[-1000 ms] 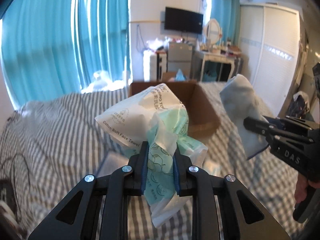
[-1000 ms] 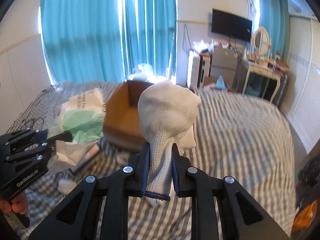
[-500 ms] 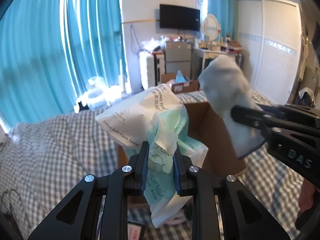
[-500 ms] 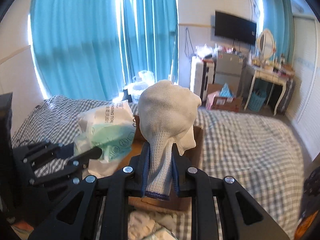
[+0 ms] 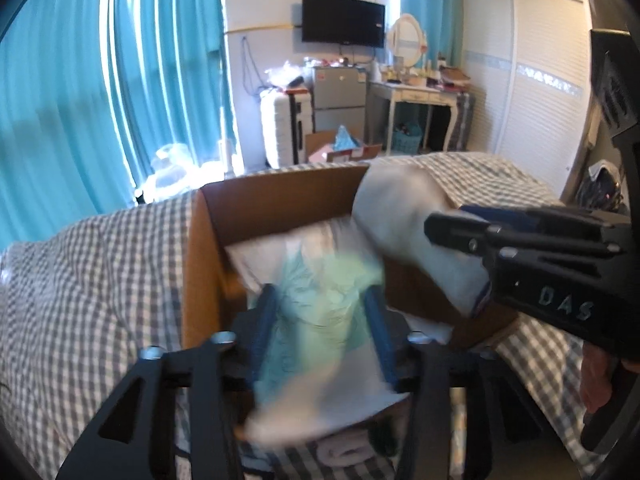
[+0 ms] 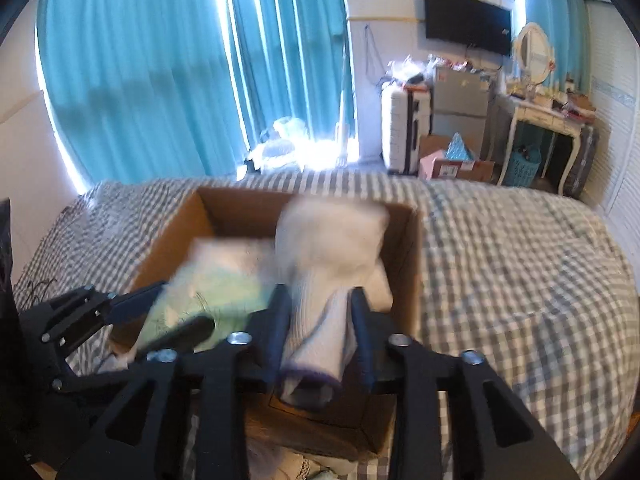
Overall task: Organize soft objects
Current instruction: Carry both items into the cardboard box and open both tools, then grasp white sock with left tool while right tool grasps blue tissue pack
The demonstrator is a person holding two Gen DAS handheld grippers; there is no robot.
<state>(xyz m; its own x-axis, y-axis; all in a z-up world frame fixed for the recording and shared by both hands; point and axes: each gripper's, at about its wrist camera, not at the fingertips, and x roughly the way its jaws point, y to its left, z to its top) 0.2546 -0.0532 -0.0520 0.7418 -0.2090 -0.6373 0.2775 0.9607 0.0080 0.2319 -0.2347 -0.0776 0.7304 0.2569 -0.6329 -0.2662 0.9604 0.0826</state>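
Compared with the frames a second earlier, we found both grippers moved from short of the cardboard box (image 5: 280, 208) to directly above it, and both sets of jaws had just been opening. The left gripper (image 5: 322, 320) stood parted, its blue pads clear of the green-and-white face towel pack (image 5: 320, 304), which lay blurred between them over the box's opening. The right gripper (image 6: 320, 320) was likewise released, with the white knitted glove (image 6: 332, 248) loose between its pads, its cuff low and its rounded end over the far half of the box. Motion blur kept us from telling whether either item was already resting on the white contents below. The box's near wall was hidden behind the black gripper frames, and only part of a hand (image 5: 596, 376) showed at the right edge of the left wrist view. The box sat on a bed with a grey checked cover (image 6: 520, 260); beyond it were turquoise curtains (image 6: 160, 80), a wall-mounted television (image 6: 468, 26), a white suitcase (image 6: 404, 132) and a dressing table (image 6: 548, 120).
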